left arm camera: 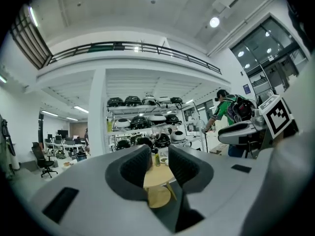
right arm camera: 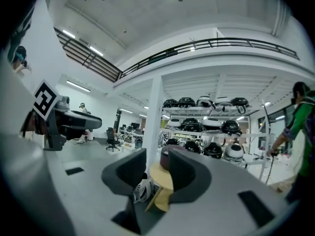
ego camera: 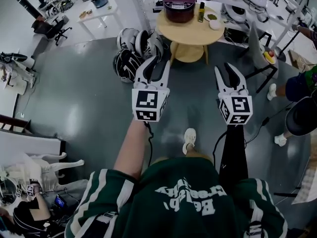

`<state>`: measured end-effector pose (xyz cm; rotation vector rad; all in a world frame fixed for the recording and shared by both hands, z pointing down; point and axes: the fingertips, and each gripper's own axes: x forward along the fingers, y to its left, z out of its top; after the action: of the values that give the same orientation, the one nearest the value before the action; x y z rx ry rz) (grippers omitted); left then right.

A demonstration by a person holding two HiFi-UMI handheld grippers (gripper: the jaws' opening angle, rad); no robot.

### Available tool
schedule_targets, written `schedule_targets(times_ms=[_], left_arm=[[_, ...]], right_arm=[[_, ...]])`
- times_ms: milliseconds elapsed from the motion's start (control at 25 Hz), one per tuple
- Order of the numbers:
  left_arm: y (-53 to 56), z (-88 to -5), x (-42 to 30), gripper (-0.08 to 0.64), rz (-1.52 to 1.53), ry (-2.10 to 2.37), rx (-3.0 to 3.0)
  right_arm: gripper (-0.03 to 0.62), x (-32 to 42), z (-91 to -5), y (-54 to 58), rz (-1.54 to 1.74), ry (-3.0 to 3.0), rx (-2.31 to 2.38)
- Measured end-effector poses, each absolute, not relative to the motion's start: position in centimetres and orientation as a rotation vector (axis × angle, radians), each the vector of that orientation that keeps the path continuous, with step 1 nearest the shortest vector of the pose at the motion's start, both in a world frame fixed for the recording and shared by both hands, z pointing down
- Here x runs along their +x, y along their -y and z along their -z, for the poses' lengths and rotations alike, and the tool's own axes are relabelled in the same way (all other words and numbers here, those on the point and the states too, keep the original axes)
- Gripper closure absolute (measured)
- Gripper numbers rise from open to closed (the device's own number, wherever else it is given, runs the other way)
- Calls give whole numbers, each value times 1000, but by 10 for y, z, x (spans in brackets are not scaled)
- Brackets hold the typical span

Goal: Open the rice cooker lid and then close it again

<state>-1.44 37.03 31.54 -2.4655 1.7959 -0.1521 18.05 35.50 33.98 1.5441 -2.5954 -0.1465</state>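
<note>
While the person stands well back from the round wooden table (ego camera: 193,36), the rice cooker (ego camera: 179,4) sits on it at twelve o'clock in the head view, dark maroon, with its lid down. A small bottle (ego camera: 201,11) and a pale bowl (ego camera: 214,24) stand at its three o'clock side on the same tabletop. A cluster of helmets (ego camera: 136,48) lies on the floor at about eight o'clock from the table.

The left gripper (ego camera: 157,63) and the right gripper (ego camera: 226,68) are held out level, side by side, both pointing to twelve o'clock at the table and well apart from it. In the left gripper view its jaws stand spread, with only the distant table seen through the gap. In the right gripper view its jaws are likewise spread around nothing, the cooker far off between them.
</note>
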Motion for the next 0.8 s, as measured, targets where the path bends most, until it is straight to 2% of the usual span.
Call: schedule_targets(times_ms=[480,800], left_arm=[[-252,-317,18,443,161,-1880,-2422],[-208,-318,28,443,172,-1903,-2397]], right_arm=[[445,197,-344,-228,129,2693,1406],[442,196,-341,-181,146,2751,1346]])
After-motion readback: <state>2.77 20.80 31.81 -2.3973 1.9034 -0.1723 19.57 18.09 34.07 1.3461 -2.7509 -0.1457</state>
